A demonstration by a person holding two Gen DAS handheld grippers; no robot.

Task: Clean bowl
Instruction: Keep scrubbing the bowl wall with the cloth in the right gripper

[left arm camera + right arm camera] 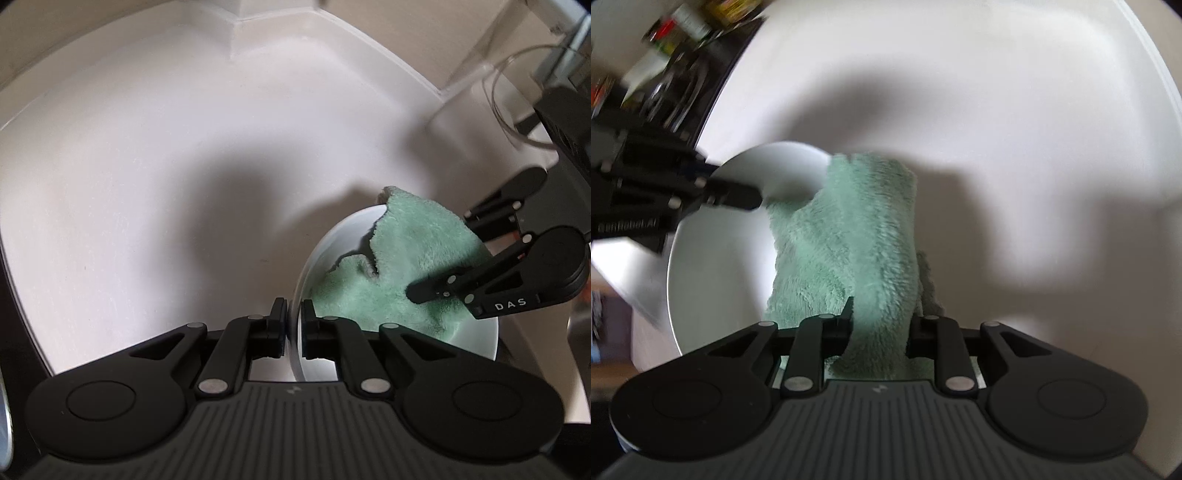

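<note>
A white desk (pixel 147 166) carries a white bowl (pixel 325 251). The left claw (pixel 294 325) pinches the bowl's rim. A green cloth (pixel 849 240) lies in the bowl, spilling over its far edge, and the right claw (pixel 881 332) grips that cloth.

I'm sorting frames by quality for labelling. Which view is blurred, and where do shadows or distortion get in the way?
Left wrist view: sharp; fisheye bends the white counter edges, and a broad soft shadow falls beside the bowl. Right wrist view: motion blur, worst on the clutter at the top left; the green cloth stays readable; large shadows cross the counter behind it.
</note>
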